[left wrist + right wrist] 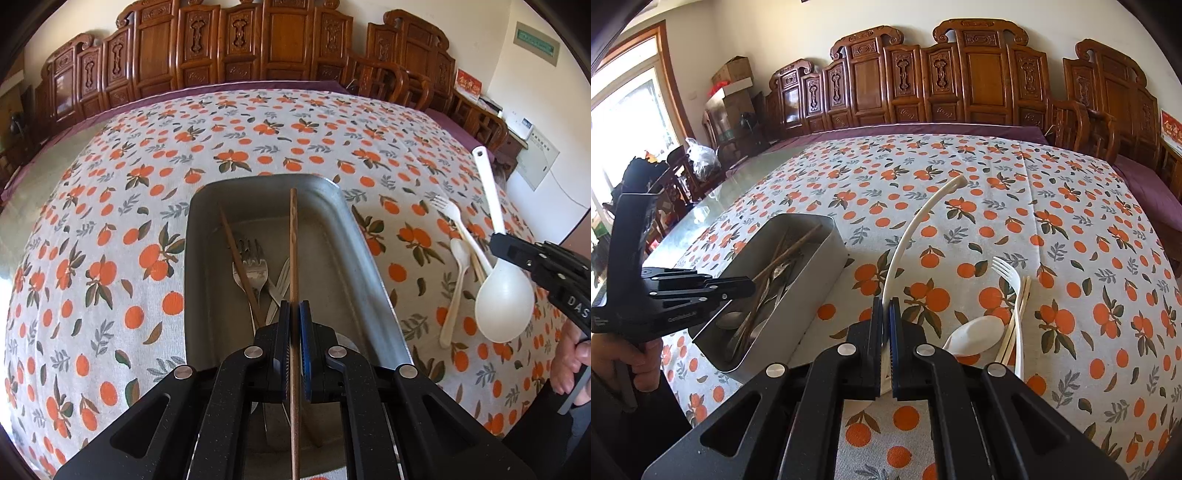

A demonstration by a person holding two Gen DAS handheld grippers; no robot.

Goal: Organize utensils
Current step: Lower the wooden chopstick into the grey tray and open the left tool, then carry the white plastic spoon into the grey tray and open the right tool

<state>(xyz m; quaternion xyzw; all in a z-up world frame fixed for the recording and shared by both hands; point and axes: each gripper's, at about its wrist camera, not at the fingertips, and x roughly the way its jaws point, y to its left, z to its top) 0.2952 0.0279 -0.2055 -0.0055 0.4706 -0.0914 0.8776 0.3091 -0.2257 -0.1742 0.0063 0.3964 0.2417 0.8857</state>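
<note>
The left hand-held gripper (294,314) is closed on a brown wooden chopstick (293,258), held over the grey metal tray (369,258). Its view alone shows the tray's inside: another chopstick (236,254) across steel forks (255,266). To its right, the right hand-held gripper (885,314) clamps a white plastic ladle (504,302) above the orange-print desk (1071,221). Right of that gripper lie a white spoon (975,332), fork (1015,295) and pale chopsticks (1012,332). Carved wooden chairs (979,74) stand behind.
</note>
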